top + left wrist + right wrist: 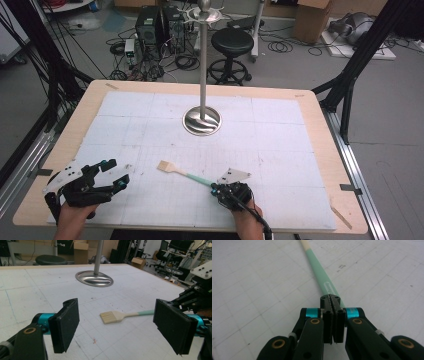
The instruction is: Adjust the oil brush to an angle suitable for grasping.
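High view: I see spatula (181,171), pale flat slotted head, mint-green handle, flat on white table (280,150) before metal stand (202,119). Right gripper (216,189) clamped on handle end; left gripper (116,174) wide apart, holding nothing.

I am working in a lab: computer towers (159,24), tangled cables (187,61), cardboard boxes (311,17) surrounding my table (320,125).

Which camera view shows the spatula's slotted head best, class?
The left gripper view: the spatula lies between the open tongs, its head's slots plain. The high view shows the whole spatula, small. The right gripper view shows its green handle, which the shut tongs clamp.
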`<state>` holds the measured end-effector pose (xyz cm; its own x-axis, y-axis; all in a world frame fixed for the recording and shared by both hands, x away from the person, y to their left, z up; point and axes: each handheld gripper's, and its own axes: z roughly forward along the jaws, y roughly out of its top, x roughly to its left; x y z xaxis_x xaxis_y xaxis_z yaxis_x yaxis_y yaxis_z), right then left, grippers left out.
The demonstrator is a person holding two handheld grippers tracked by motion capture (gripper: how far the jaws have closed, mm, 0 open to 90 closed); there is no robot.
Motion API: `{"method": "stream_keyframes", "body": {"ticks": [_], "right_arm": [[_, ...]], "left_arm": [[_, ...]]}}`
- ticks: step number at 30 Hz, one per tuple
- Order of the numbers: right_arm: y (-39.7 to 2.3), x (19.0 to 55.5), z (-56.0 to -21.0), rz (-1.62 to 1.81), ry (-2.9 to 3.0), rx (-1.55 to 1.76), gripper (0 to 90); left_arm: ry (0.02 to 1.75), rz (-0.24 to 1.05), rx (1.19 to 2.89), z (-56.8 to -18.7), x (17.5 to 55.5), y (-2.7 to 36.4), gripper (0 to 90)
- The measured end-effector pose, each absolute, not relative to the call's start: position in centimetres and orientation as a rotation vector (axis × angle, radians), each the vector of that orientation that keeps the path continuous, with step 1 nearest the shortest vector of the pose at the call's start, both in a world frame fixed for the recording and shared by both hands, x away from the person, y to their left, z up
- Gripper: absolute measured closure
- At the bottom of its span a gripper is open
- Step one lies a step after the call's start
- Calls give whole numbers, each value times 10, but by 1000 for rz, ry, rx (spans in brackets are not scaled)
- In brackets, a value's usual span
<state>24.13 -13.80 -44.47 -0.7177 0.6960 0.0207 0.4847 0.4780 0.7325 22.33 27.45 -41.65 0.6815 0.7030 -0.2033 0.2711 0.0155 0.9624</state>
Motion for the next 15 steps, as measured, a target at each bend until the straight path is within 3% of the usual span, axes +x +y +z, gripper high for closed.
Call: {"method": "stream_keyframes", "body": {"ticks": [15], "right_arm": [[-145, 265, -447, 1050, 2342, 1123, 888]], "left_arm": [[822, 403, 1566, -416, 223, 274, 218]]}}
